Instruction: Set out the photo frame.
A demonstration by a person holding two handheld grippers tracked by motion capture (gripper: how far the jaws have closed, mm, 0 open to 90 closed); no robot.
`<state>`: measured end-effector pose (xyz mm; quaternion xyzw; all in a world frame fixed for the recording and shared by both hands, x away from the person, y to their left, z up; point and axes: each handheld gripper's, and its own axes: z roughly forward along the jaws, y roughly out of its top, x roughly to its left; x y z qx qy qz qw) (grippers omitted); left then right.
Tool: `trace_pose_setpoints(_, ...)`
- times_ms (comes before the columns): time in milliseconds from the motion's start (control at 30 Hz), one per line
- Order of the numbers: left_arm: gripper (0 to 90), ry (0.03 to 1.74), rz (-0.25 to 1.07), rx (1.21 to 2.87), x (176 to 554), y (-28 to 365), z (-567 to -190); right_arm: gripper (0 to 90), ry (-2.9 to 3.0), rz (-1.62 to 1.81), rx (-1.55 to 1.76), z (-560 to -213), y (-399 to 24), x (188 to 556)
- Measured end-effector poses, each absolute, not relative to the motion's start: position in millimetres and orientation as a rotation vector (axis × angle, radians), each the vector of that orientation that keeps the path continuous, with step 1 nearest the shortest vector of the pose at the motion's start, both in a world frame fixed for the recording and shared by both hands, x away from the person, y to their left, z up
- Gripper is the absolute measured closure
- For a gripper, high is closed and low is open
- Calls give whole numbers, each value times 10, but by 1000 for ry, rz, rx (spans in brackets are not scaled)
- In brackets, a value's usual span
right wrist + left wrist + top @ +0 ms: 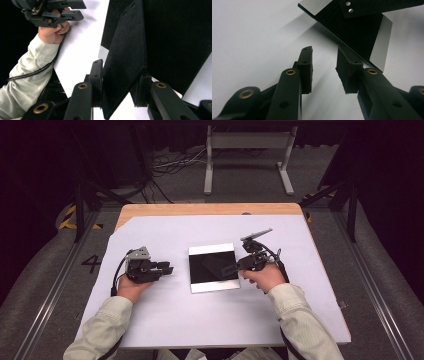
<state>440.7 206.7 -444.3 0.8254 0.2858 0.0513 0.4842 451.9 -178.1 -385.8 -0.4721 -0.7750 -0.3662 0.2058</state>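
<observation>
A square black board point(202, 277) with a pale strip along its near and far edges lies flat at the middle of the white sheet. My right gripper point(235, 267) reaches over the board's right side, shut on a flat black panel point(127, 50). The panel's width spans the jaws, and its far end slants down toward the board point(180, 37). My left gripper point(169, 268) rests on the sheet left of the board, jaws open with nothing between them point(324, 51). The board's corner point(352, 32) lies just beyond its fingertips. The left gripper point(83, 9) also appears in the right gripper view.
A white sheet point(160, 320) covers the wooden table point(200, 209) almost to its edges. Beyond the table's far edge a grey metal stand point(247, 150) and cables rest on the floor. The person's sleeves come in over the near edge.
</observation>
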Motion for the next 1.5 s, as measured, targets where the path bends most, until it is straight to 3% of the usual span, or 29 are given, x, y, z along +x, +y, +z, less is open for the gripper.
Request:
trace_pose_setpoints(567, 661, 700, 123, 2010, 4403, 2060, -4444, 858, -2078, -1161, -1284, -3783, -1882, 4463)
trace_pose_setpoints(1500, 661, 701, 122, 2013, 4403, 2053, -4447, 867, -2150, -1470, -1366, -3675, -2067, 4304)
